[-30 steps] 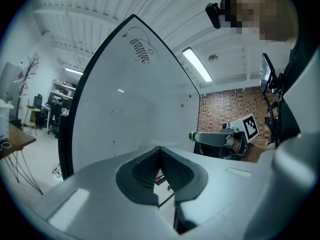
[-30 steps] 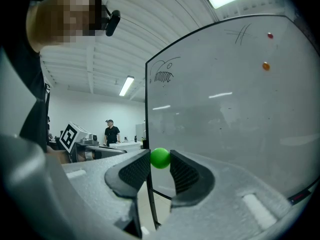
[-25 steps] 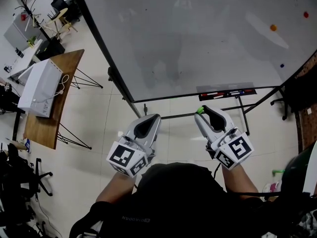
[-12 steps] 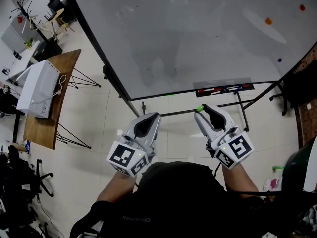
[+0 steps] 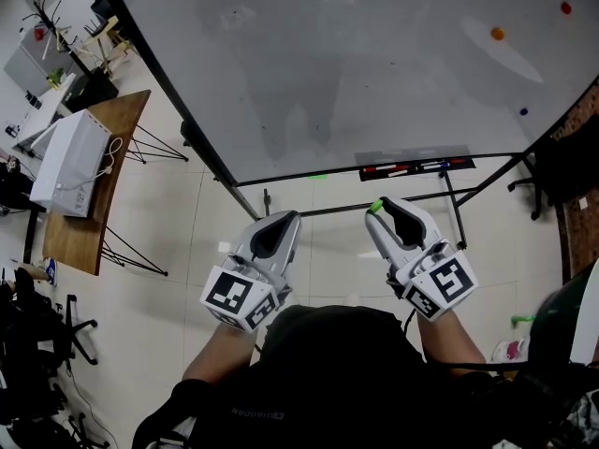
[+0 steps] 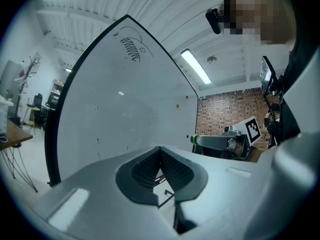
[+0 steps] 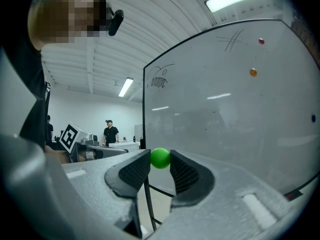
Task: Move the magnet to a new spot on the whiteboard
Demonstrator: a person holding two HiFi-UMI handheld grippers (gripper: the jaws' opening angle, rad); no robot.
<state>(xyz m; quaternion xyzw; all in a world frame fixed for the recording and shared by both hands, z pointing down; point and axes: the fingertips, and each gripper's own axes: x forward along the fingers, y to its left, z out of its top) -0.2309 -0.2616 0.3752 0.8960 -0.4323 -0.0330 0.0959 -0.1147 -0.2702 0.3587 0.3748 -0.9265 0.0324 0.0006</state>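
A round green magnet [image 7: 160,158] sits pinched between the tips of my right gripper [image 7: 160,160], which is shut on it; in the head view the green magnet [image 5: 377,206] shows at the tip of the right gripper [image 5: 379,209]. The whiteboard [image 5: 374,73] stands ahead, some way off. On it are an orange magnet [image 5: 497,34], a red magnet [image 5: 565,8] and a small blue magnet [image 5: 523,112]. My left gripper [image 5: 290,217] is held beside the right one, jaws together with nothing in them; its pads [image 6: 150,169] meet at the tip.
A marker tray [image 5: 416,168] with pens hangs under the board on a black stand [image 5: 454,204]. A wooden table [image 5: 94,204] with a white box [image 5: 70,162] stands at the left. A person [image 7: 108,130] stands far off in the room.
The whiteboard and room have slid up and left in the head view as the view shifts. Both grippers keep their pose, the green magnet still held.
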